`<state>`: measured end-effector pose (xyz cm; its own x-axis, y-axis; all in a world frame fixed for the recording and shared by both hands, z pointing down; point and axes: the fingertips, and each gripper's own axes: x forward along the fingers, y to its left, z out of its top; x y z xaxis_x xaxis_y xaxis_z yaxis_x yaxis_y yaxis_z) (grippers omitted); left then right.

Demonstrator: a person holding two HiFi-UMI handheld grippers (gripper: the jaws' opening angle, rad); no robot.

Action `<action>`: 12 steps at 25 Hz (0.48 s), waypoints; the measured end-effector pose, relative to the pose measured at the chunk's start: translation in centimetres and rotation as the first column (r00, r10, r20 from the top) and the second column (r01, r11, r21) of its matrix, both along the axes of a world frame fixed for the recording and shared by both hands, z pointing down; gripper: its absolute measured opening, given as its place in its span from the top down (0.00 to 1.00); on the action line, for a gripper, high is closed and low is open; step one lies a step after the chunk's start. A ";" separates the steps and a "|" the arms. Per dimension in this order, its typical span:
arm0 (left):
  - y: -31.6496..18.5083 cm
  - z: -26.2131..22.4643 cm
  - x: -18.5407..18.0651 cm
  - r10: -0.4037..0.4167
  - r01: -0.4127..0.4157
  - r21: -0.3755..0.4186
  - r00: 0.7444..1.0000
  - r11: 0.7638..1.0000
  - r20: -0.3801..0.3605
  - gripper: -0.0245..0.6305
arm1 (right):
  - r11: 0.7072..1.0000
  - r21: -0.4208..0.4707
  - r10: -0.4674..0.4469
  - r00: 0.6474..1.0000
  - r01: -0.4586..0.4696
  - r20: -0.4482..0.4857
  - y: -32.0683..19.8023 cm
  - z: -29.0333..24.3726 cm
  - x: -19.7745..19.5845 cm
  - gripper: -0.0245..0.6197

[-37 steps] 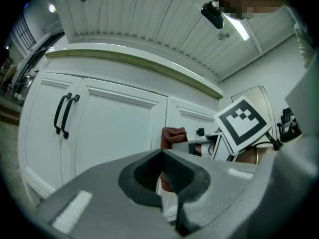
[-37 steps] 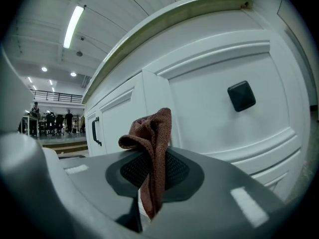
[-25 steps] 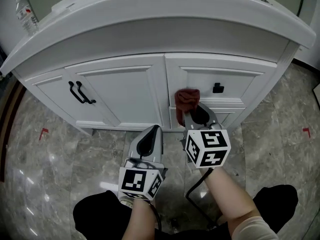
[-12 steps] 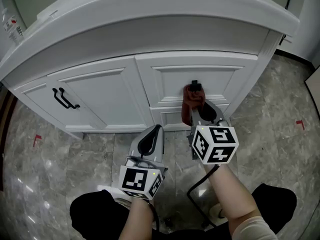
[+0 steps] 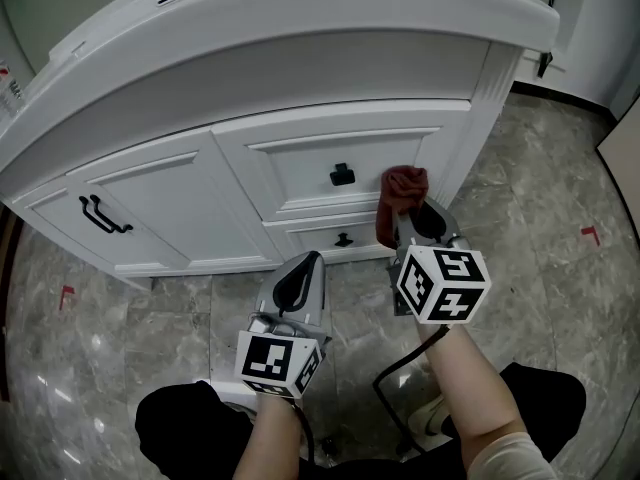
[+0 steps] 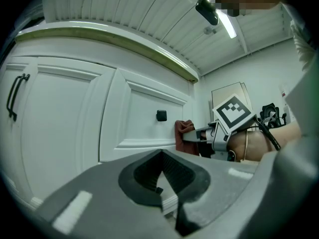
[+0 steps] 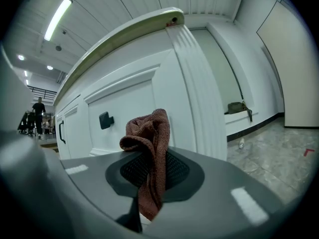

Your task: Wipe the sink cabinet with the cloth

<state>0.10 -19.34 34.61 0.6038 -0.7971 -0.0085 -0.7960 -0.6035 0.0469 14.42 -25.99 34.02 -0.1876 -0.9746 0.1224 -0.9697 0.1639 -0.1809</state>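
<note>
The white sink cabinet (image 5: 290,163) has two drawers with black knobs (image 5: 342,175) on its right half. A reddish-brown cloth (image 5: 402,192) is bunched in my right gripper (image 5: 398,218), which is shut on it. The cloth rests against the upper drawer front, right of the knob and beside the fluted corner post (image 5: 478,118). The right gripper view shows the cloth (image 7: 149,133) standing up out of the shut right gripper (image 7: 148,183). My left gripper (image 5: 300,276) hangs lower and to the left, shut and empty, off the cabinet. Its own view shows the cloth (image 6: 183,132) touching the drawer.
Double doors with black bar handles (image 5: 102,214) fill the cabinet's left half. The grey marble floor (image 5: 560,298) carries red tape marks (image 5: 590,233). A black cable (image 5: 398,380) trails under my right arm. A light board (image 5: 622,143) leans at the right wall.
The right gripper has carried the cloth rightward across the upper drawer, from left of the knob, past it, to the drawer's right end. The left gripper has stayed low and shut.
</note>
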 end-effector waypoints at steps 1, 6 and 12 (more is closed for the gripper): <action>0.0 0.1 0.5 0.008 -0.008 0.002 1.000 1.000 -0.001 0.96 | 1.000 -0.003 0.004 1.000 -0.004 -0.006 0.1 0.0 0.6 0.84; 0.1 0.2 2.9 0.045 -0.045 0.004 0.999 0.999 -0.002 0.96 | 1.000 -0.017 0.002 1.000 -0.003 -0.028 0.5 0.2 1.7 0.83; 0.1 -0.1 3.8 0.057 -0.057 0.012 0.998 0.998 -0.003 0.96 | 0.997 -0.023 0.075 0.997 -0.076 -0.031 1.0 0.7 4.2 0.84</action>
